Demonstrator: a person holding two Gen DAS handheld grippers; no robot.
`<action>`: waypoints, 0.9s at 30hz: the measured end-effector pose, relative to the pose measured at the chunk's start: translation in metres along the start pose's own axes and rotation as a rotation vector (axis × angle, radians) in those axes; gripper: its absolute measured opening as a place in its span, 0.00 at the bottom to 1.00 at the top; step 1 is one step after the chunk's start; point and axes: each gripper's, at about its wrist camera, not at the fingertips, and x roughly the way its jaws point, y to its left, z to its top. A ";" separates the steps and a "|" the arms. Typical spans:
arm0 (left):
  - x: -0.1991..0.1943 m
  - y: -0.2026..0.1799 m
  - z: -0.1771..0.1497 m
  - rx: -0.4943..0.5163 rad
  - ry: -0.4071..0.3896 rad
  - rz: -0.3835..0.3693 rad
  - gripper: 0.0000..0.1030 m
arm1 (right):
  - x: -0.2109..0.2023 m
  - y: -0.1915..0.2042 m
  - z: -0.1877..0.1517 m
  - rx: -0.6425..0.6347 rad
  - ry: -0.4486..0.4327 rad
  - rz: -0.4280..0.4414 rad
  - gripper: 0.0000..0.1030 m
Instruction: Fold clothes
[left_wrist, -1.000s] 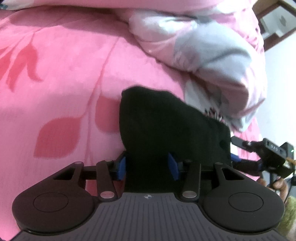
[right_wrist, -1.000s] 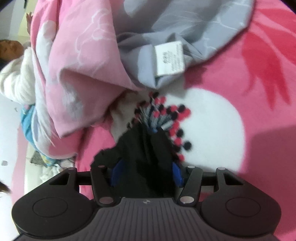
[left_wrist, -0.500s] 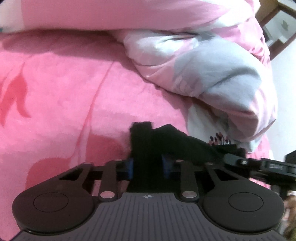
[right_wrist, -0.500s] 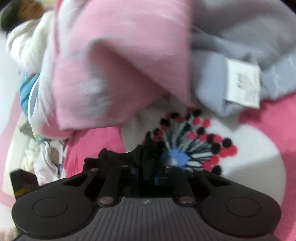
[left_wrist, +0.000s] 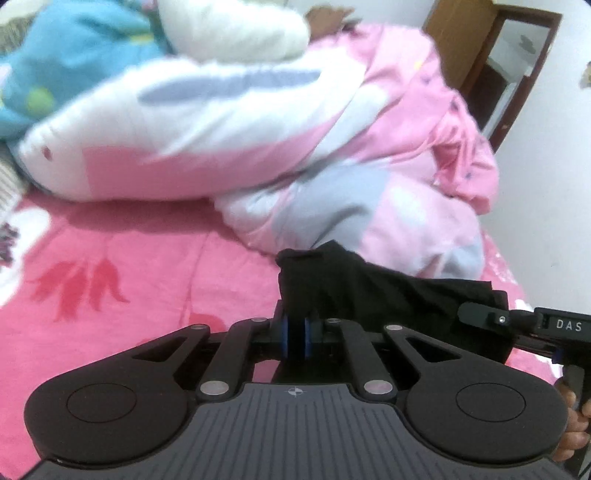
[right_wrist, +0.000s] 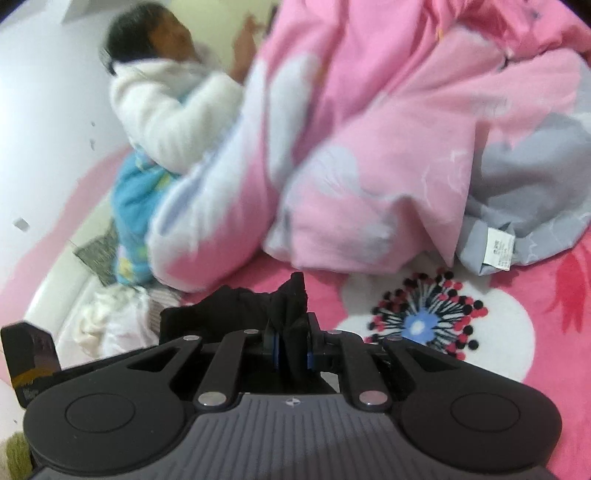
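Observation:
A black garment (left_wrist: 369, 291) hangs stretched between my two grippers, lifted above the pink bed sheet (left_wrist: 129, 280). My left gripper (left_wrist: 294, 332) is shut on one corner of it, the blue pads close together with black cloth between them. My right gripper (right_wrist: 291, 349) is shut on the other corner, and the cloth (right_wrist: 258, 306) bunches up above its jaws. The right gripper also shows at the right edge of the left wrist view (left_wrist: 524, 325).
A big pink, white and grey duvet (left_wrist: 258, 140) is heaped at the back of the bed. A person in a white top (right_wrist: 166, 107) lies at the far left. Pale clothes (right_wrist: 110, 317) lie near the bed edge. A wooden door (left_wrist: 491, 62) is at the back right.
Both grippers have closed tighter on the black garment and lifted it off the sheet. The cameras have tilted up, so the duvet and the person have come into view.

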 end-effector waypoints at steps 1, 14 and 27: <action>-0.013 -0.004 0.000 -0.001 -0.009 0.000 0.05 | -0.011 0.007 -0.001 0.001 -0.015 0.006 0.12; -0.186 -0.055 0.003 0.083 -0.052 -0.282 0.05 | -0.211 0.135 -0.062 0.059 -0.240 -0.095 0.12; -0.263 -0.158 -0.055 0.273 0.073 -0.662 0.05 | -0.414 0.186 -0.165 0.179 -0.436 -0.375 0.12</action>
